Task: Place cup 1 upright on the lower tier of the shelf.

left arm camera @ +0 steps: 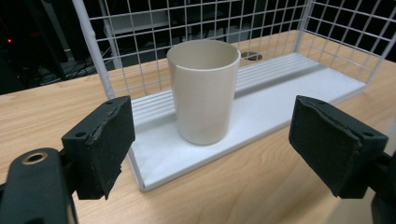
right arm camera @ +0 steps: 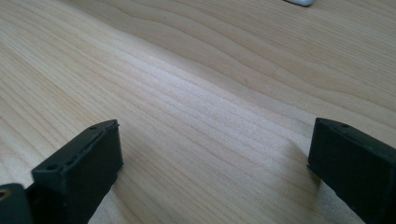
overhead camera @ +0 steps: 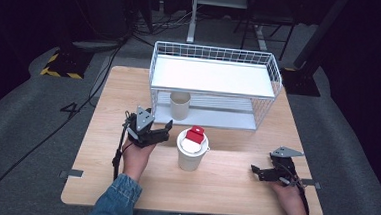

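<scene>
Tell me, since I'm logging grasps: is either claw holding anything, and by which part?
Nothing is held. The left claw stands open facing the beige plastic cup; the right claw is open over bare wood.

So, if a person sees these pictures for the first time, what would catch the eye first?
Probably the white wire rack at the far side of the wooden table, with a beige cup standing upright on its lower shelf. The left tool faces that cup with its jaws open. Nearer the person stands a white cup with a red-and-white thing on top.
</scene>
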### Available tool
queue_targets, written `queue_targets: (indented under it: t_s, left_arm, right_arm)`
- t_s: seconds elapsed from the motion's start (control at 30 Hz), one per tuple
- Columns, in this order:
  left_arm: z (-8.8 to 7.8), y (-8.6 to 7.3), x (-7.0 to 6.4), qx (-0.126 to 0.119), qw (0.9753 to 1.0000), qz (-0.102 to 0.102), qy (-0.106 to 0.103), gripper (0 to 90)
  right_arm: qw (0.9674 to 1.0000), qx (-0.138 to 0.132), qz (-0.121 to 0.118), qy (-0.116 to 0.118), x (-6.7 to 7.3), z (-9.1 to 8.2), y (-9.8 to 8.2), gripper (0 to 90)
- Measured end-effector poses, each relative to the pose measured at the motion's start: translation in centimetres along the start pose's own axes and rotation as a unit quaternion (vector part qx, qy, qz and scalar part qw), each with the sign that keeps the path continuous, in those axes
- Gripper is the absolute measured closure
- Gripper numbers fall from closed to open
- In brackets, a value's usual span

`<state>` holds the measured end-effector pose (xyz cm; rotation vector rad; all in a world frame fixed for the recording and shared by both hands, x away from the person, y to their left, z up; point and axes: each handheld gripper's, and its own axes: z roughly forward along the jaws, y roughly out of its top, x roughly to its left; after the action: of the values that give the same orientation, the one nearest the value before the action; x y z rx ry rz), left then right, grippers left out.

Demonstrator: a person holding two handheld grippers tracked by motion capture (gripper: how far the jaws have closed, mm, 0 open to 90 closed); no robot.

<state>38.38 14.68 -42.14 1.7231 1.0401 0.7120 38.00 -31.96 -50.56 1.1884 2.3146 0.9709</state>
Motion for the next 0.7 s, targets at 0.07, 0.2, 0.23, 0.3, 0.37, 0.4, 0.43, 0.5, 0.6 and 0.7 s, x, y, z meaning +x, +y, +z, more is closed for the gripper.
queue_targets:
  t_s: [0.07, 0.2, 0.23, 0.3, 0.37, 0.4, 0.43, 0.5, 0.6, 0.7]
  left_arm:
    - [-0.7, 0.0, 0.1, 0.003, 1.0000, 0.005, -0.006, 15.0]
    - [-2.1, -0.3, 0.2, 0.013, 0.9998, 0.012, -0.010, 14.9]
    - [-2.3, -0.4, 0.3, 0.015, 0.9998, 0.012, -0.010, 14.9]
    - [-2.9, -0.8, 0.4, 0.019, 0.9997, 0.016, -0.007, 14.8]
    - [-3.4, -1.1, 0.6, 0.031, 0.9993, 0.017, -0.013, 14.8]
    - [-3.6, -1.2, 0.8, 0.033, 0.9992, 0.019, -0.014, 14.8]
    - [-3.9, -1.3, 0.8, 0.035, 0.9992, 0.016, -0.014, 14.8]
    - [-4.3, -1.7, 1.2, 0.042, 0.9988, 0.017, -0.017, 14.8]
    - [-4.7, -2.4, 1.5, 0.048, 0.9986, 0.012, -0.016, 14.8]
    - [-5.1, -3.0, 1.9, 0.057, 0.9981, 0.008, -0.020, 14.8]
  right_arm:
    - [1.0000, -0.001, 0.000, -0.001, 0.1, -0.1, 0.0, 5.5]
    - [1.0000, -0.006, -0.003, 0.003, 0.1, -0.2, -0.1, 8.0]
    - [1.0000, -0.006, -0.004, 0.004, 0.1, -0.2, -0.1, 8.3]
    - [1.0000, -0.007, 0.000, 0.003, 0.1, -0.3, -0.2, 8.7]
    - [0.9999, -0.006, 0.005, -0.007, 0.3, -0.3, -0.2, 7.8]
    - [0.9999, -0.005, 0.010, -0.012, 0.3, -0.2, -0.2, 6.6]
    - [0.9998, -0.004, 0.012, -0.014, 0.3, -0.2, -0.1, 5.9]
    - [0.9998, -0.004, 0.012, -0.017, 0.3, -0.2, -0.1, 5.6]
    - [0.9997, -0.004, 0.016, -0.017, 0.3, -0.2, -0.1, 5.2]
    - [0.9999, 0.000, 0.010, -0.014, 0.4, -0.2, -0.1, 5.3]
